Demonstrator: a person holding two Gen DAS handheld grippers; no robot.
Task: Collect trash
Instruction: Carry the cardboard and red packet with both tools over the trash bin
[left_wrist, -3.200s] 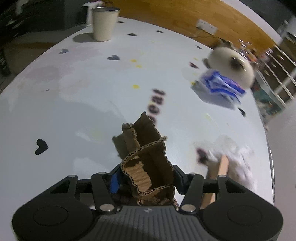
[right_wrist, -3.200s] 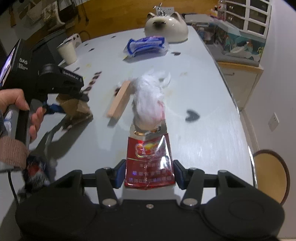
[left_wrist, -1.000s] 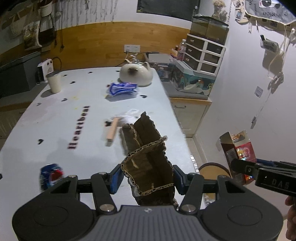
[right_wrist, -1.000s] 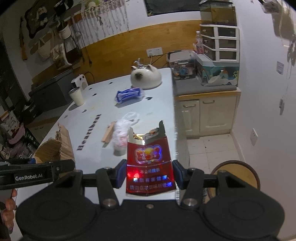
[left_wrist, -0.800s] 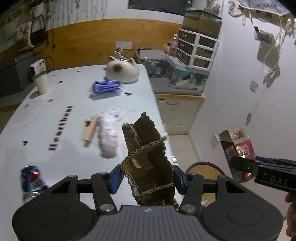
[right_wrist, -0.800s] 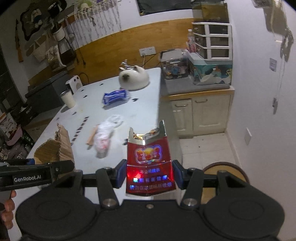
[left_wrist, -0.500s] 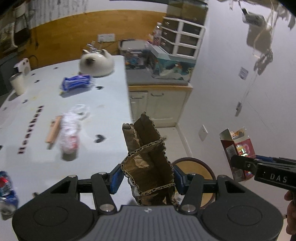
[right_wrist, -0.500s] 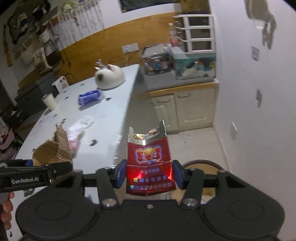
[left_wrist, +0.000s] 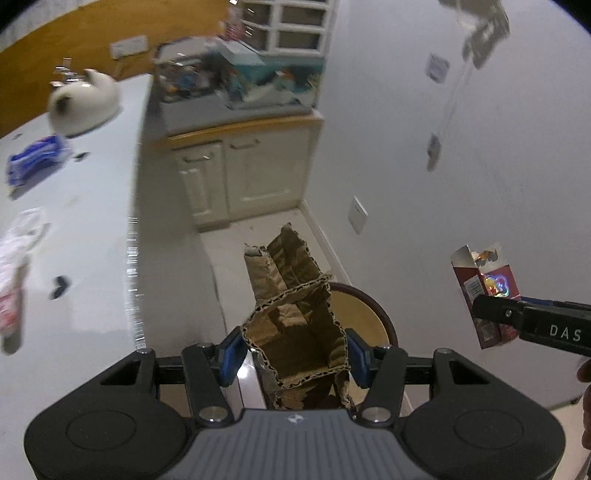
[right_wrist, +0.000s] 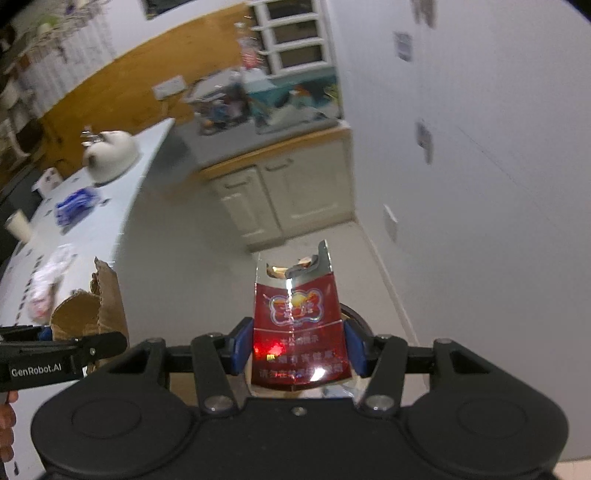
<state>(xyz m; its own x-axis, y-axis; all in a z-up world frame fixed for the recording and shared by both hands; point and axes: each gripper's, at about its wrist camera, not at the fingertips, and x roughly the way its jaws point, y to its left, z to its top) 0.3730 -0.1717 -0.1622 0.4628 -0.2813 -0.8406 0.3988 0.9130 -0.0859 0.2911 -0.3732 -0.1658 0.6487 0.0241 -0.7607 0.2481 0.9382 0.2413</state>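
My left gripper is shut on a torn piece of brown corrugated cardboard, whose ragged top stands up between the blue pads. My right gripper is shut on an opened red cigarette pack; the pack also shows at the right of the left wrist view. Both grippers hang beyond the table's right edge, over the floor. Just behind and below the cardboard lies a round bin with a dark rim; behind the pack, only a sliver of its rim shows.
The white table lies to the left with a white plastic bag, a blue wrapper and a white cat-shaped pot. Cream cabinets stand ahead. A white wall rises on the right.
Both grippers have swung right, off the table and down over the floor, each keeping its load. The round bin has come under the cardboard and the table has slid to the left.
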